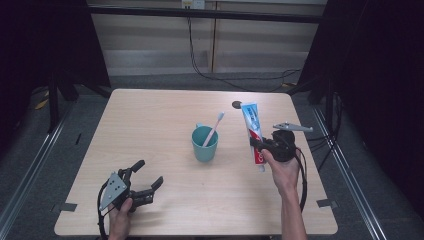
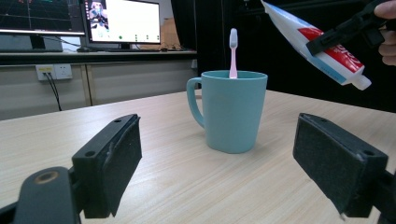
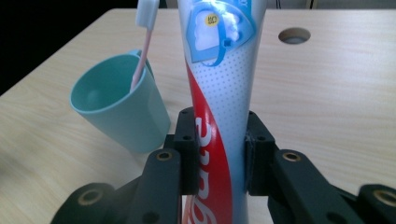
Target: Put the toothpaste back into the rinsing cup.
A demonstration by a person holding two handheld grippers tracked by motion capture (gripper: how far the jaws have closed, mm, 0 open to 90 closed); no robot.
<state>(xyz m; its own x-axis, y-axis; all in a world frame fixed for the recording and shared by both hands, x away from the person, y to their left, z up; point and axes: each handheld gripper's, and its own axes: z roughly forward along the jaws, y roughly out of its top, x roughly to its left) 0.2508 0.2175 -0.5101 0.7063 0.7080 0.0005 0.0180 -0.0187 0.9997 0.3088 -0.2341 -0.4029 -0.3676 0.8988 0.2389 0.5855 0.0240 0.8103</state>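
Toothpaste (image 1: 254, 131) is the thing in hand: the right gripper (image 1: 260, 146) has its jaws closed on the lower half of the tube, near the cap end, and holds it in the air to the right of the cup (image 1: 204, 144). In the right gripper view the tube (image 3: 219, 93) runs straight up between the two pads, which press on it from both sides. In the left gripper view it hangs tilted, cap downward, above and beside the cup (image 2: 231, 110), clear of the table (image 1: 165, 110).

The cup stands upright near the middle of the table with a pink toothbrush (image 1: 214, 128) leaning in it, bristles up. The left gripper (image 1: 146, 179) rests low at the near left corner, jaws spread wide and holding nothing, pointed towards the cup from well apart.

My reading is that the pick-up is done and the carry is in hand, probably to put the tube in the cup beside the toothbrush. That calls for bringing the tube over the cup's mouth, turning it closer to upright, and lowering it into the free side so it does not knock the brush or tip the cup. The grip should only loosen once the lower end is inside the rim.
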